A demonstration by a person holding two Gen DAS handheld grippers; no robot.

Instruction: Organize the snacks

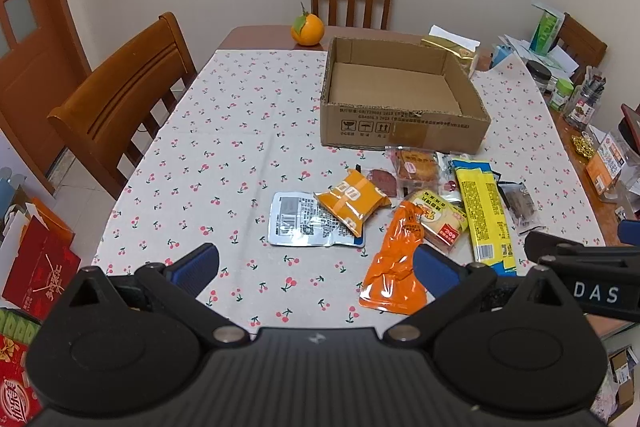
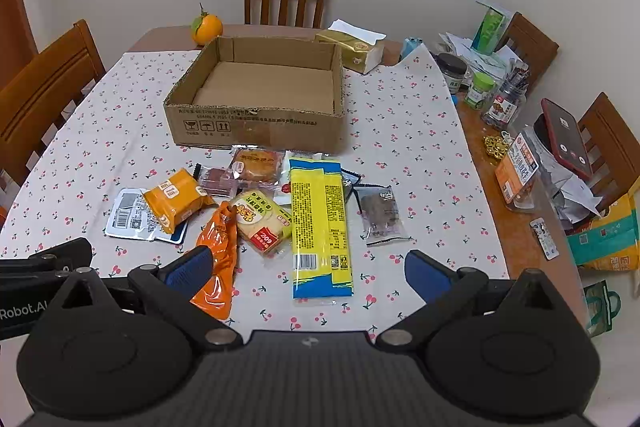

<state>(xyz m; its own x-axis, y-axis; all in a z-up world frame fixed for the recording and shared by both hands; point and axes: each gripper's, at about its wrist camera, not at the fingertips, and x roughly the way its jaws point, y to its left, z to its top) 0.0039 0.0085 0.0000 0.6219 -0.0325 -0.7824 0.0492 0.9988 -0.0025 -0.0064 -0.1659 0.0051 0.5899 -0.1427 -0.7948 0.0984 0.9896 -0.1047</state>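
The counter (image 1: 248,131) carries an empty box (image 1: 404,95) at its far middle, with the snacks (image 1: 400,203) heaped just near of it. Only the right view shows the phone (image 2: 566,137) propped at the right edge; only the left view shows the door (image 1: 20,27) far left. Left tongs (image 1: 316,263) and right tongs (image 2: 308,267) both hang released above the near cloth, grasping nothing.
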